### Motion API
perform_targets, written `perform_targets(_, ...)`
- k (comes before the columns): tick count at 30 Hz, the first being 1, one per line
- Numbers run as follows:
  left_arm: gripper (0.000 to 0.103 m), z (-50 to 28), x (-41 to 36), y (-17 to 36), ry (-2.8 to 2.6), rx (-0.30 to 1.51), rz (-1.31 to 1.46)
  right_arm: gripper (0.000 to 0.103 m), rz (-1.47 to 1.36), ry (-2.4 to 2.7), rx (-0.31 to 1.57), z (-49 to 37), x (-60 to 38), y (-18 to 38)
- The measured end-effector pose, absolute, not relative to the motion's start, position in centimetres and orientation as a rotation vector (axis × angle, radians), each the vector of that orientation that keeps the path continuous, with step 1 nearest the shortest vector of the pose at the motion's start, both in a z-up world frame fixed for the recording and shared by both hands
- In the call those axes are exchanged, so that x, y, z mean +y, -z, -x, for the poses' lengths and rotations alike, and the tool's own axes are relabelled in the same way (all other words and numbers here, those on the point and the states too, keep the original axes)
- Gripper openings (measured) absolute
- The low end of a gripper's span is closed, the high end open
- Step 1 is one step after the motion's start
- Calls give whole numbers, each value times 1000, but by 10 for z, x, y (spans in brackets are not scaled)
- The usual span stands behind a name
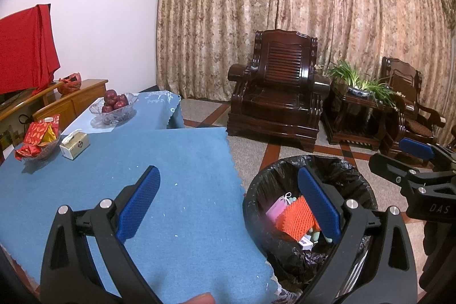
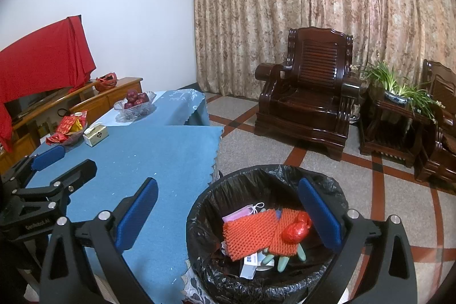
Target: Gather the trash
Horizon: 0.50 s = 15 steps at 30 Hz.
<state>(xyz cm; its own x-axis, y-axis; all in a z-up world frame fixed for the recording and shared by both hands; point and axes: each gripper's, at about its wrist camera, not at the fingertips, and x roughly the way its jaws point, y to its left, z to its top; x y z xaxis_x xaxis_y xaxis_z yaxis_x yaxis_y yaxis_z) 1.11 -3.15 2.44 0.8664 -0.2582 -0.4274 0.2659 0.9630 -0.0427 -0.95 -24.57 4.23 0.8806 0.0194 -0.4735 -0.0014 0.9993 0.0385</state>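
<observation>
A trash bin [image 2: 205, 207] lined with a black bag stands on the floor beside the blue-clothed table [image 2: 148, 158]. In it lie orange foam netting [image 2: 253, 232], a red crumpled wrapper [image 2: 296, 230], a pink piece [image 2: 242, 214] and small papers. My right gripper [image 2: 228, 218] is open and empty, over the bin's near rim. My left gripper [image 1: 228, 207] is open and empty, over the table's right edge; the bin [image 1: 256, 190] and netting [image 1: 296, 218] show there too. The right gripper [image 1: 410, 158] appears at the left view's right edge, the left gripper [image 2: 51, 164] at the right view's left.
On the table stand a tissue box [image 1: 74, 146], a bowl of red snack packets [image 1: 40, 140] and a glass bowl of apples [image 1: 114, 106]. Dark wooden armchairs [image 1: 276, 99], a side table with a plant [image 1: 359, 93], a cabinet with red cloth [image 1: 25, 53] and curtains surround.
</observation>
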Motion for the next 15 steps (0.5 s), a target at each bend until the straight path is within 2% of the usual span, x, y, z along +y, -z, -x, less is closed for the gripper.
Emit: perform_targets(15, 95, -10, -25, -20, 275, 455, -19, 97, -40, -11, 500, 13, -239, -43)
